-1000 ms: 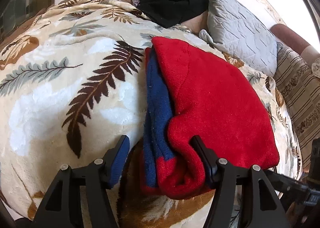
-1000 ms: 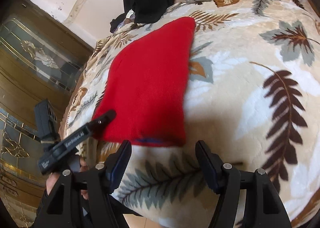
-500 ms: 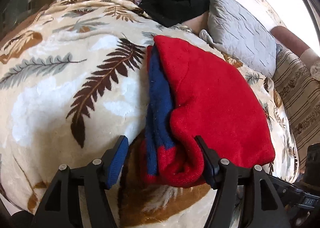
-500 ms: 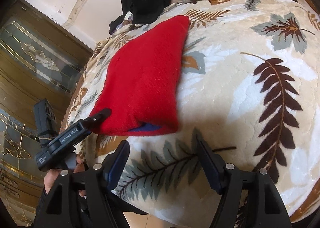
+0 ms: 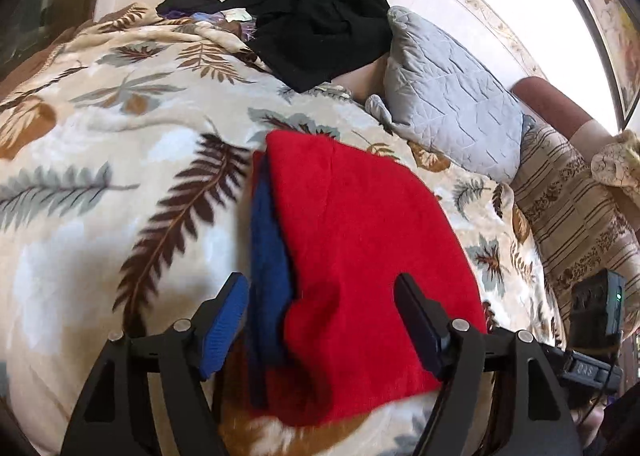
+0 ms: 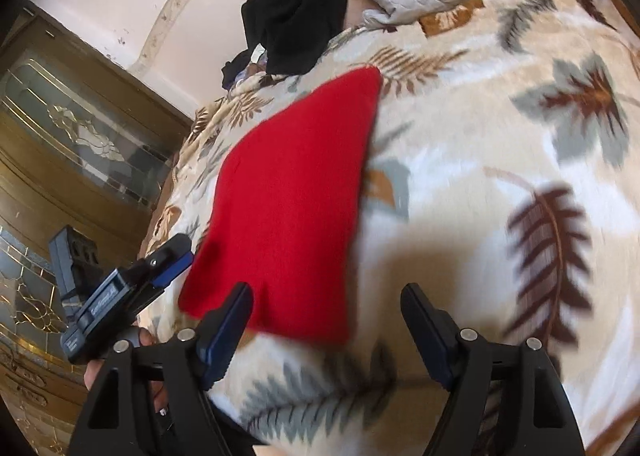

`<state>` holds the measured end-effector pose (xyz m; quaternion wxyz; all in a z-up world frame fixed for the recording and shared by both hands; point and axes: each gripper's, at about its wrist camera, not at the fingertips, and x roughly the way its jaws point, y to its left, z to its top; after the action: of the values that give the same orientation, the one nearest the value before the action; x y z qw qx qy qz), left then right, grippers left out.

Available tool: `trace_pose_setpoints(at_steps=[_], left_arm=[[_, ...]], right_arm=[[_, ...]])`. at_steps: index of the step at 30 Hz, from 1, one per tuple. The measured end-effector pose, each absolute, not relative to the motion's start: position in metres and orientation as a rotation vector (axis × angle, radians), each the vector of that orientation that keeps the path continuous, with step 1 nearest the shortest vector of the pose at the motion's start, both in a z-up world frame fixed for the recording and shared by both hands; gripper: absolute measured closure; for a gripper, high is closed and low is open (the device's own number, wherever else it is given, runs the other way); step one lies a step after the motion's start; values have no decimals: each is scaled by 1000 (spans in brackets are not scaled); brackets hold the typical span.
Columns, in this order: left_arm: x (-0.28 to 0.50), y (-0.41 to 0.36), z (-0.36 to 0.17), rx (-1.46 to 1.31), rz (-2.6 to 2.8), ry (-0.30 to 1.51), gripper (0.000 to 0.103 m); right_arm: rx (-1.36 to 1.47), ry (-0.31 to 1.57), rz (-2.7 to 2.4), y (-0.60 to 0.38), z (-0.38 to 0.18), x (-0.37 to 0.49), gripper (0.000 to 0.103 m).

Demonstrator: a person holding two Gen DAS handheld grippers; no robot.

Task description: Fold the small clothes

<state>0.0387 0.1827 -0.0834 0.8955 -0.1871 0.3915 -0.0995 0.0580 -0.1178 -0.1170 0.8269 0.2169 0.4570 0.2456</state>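
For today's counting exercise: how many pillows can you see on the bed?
1: a grey quilted pillow at the head of the bed, right of the black clothes pile, beyond the folded red garment. Others may be hidden under the clothes.

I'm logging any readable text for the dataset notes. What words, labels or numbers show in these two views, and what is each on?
Pale print on the side of the left hand-held gripper, right wrist view: too blurred to read.
Small pale marking on the right hand-held gripper's body, left wrist view: too small to read.
Red garment, leaf-print blanket, grey pillow, black clothes: no text visible.
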Motion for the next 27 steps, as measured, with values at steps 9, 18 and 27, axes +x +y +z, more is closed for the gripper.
trace_pose_setpoints(at_steps=[9,18,27], left_arm=[[102,193,-111,-506,-228,926,27],[120,183,-121,-517,-306,1004,64],[142,87,-70,-457,-443,915,64]], right_arm=[[561,1065,553,-95,-139,152,23],[401,1052,614,-62,-115,160,57],[418,898,520,-156,-56,147,57]])
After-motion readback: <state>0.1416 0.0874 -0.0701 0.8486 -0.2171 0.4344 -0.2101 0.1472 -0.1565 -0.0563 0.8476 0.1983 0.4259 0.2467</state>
